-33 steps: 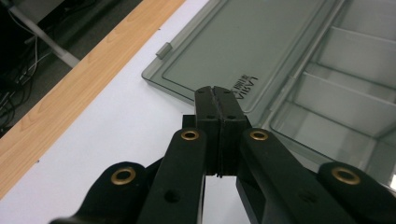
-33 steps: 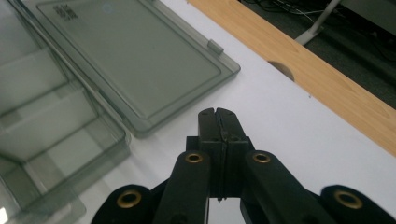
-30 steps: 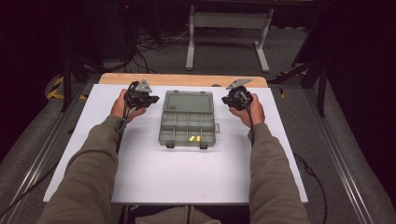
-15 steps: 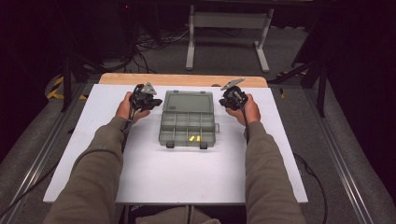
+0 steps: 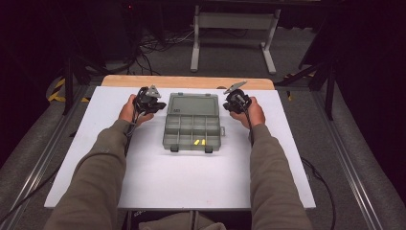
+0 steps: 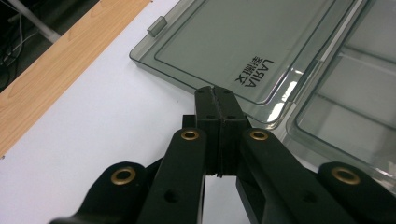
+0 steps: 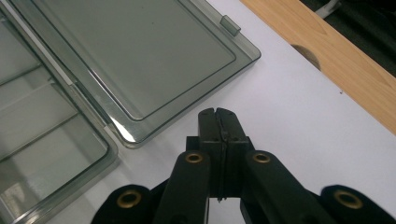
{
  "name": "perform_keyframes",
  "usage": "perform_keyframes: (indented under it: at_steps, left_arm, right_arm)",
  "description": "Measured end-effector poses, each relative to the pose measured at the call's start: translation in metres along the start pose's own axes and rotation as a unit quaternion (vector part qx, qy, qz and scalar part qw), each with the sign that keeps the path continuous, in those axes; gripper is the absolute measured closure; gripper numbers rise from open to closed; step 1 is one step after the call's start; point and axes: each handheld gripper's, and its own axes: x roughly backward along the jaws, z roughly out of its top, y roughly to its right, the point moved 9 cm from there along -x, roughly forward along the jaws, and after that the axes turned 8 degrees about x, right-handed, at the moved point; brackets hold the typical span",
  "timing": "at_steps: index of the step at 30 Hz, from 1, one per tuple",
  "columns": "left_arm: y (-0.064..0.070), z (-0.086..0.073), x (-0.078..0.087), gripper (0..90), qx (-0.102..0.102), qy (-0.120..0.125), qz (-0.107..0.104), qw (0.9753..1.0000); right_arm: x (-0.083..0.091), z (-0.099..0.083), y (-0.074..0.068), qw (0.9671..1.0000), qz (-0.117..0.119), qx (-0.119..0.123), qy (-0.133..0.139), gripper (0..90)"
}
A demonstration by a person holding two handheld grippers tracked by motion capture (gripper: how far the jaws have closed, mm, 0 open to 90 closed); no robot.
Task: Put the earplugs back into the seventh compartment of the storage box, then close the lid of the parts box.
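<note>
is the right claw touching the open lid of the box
Apart. In the right gripper view, bare white table shows between the shut right claw tips and the lid edge.

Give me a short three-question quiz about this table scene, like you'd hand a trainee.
1. True or false: the organiser box has its lid open, lying flat.
2. The yellow pieces lie in which row of the box? A) near row B) far row C) on the lid
3. Fill in: the jaws of the left gripper and the right gripper are both ____.

Key: 1 true; 2 A; 3 shut, holding nothing.
</note>
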Motion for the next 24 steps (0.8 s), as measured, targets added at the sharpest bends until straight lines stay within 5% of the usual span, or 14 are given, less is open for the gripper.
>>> perform_keyframes:
  at_steps: [10,24]
  left_arm:
    - [0.001,-0.004,-0.008,90.0,-0.003,-0.014,0.003,0.9999]
    - [0.004,-0.016,-0.019,90.0,-0.004,-0.042,0.003,0.9991]
  right_arm:
    - [-0.008,-0.006,0.003,0.9999,-0.007,0.000,-0.013,90.0]
    - [-0.029,-0.010,-0.012,0.9987,0.019,0.016,-0.044,90.0]
